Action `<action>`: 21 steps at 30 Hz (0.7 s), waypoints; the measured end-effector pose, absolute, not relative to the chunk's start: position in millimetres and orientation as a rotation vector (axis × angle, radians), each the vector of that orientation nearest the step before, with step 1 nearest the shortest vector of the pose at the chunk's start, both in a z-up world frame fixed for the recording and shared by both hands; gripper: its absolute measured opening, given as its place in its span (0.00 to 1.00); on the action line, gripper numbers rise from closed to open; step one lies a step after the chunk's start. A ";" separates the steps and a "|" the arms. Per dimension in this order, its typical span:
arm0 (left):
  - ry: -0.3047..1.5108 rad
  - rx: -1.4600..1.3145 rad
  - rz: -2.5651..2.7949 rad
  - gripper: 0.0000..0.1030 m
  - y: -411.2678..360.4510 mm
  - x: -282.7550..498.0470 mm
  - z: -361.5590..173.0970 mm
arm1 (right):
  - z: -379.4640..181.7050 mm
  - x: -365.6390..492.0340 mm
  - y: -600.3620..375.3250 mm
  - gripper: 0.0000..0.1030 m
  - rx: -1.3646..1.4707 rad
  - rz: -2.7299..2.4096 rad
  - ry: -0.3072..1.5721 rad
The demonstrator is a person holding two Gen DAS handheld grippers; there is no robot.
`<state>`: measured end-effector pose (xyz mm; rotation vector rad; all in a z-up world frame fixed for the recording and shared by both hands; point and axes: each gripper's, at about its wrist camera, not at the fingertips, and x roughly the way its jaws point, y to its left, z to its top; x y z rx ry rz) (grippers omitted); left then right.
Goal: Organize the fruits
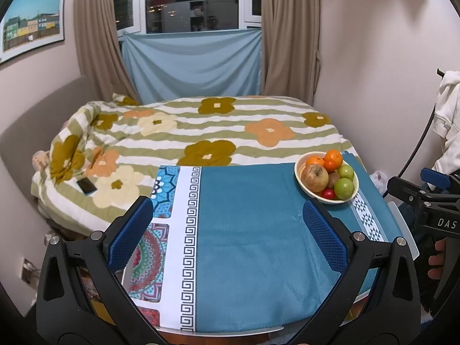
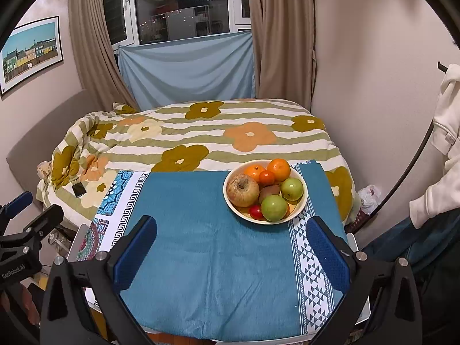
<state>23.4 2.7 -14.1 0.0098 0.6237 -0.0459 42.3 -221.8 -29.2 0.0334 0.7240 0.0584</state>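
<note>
A bedroom with pale pink walls holds a bed [image 2: 201, 135] under a striped quilt with large flowers in olive, orange and cream, pushed up against a window [image 2: 184, 8] that is dark outside. Two beige curtains [image 2: 276, 43] hang at the window's sides, and a light blue sheet [image 2: 187, 69] is draped across its lower part. One framed picture [image 2: 30, 54] of coloured houses hangs on the left wall, and a white garment [image 2: 445, 149] hangs at the right edge. In front of the bed stands the desk [image 2: 201, 273], covered by a teal cloth with white patterned bands. A cream bowl [image 2: 300, 204] sits on the cloth at the desk's far right, touching the triangle-patterned band. Counted in the bowl: one brownish, wrinkled apple [image 2: 242, 191], two green apples [image 2: 274, 207], two larger oranges [image 2: 278, 169], one small orange fruit [image 2: 266, 178] between them, one kiwi [image 2: 268, 191] in the middle, and one small red fruit [image 2: 256, 212] at the near rim, eight pieces in all, piled together and touching. One dark phone [image 2: 78, 189] lies on the quilt at the bed's near left corner. The left gripper [image 1: 228, 224] hovers over the desk's near edge with its blue-padded fingers spread wide and nothing between them. The right gripper [image 2: 231, 247] does the same, fingers wide apart and empty, with the bowl just beyond them.
</note>
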 end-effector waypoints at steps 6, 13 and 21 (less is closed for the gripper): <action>0.624 0.008 -0.047 1.00 2.4 24.7 -13.6 | -28.1 43.8 -222.7 1.00 0.034 0.057 0.723; 0.624 0.007 -0.048 1.00 2.5 24.9 -13.7 | -27.7 44.5 -224.4 1.00 0.036 0.057 0.724; 0.623 0.009 -0.050 1.00 -0.7 26.9 -14.5 | -25.7 48.1 -228.4 1.00 0.041 0.048 0.717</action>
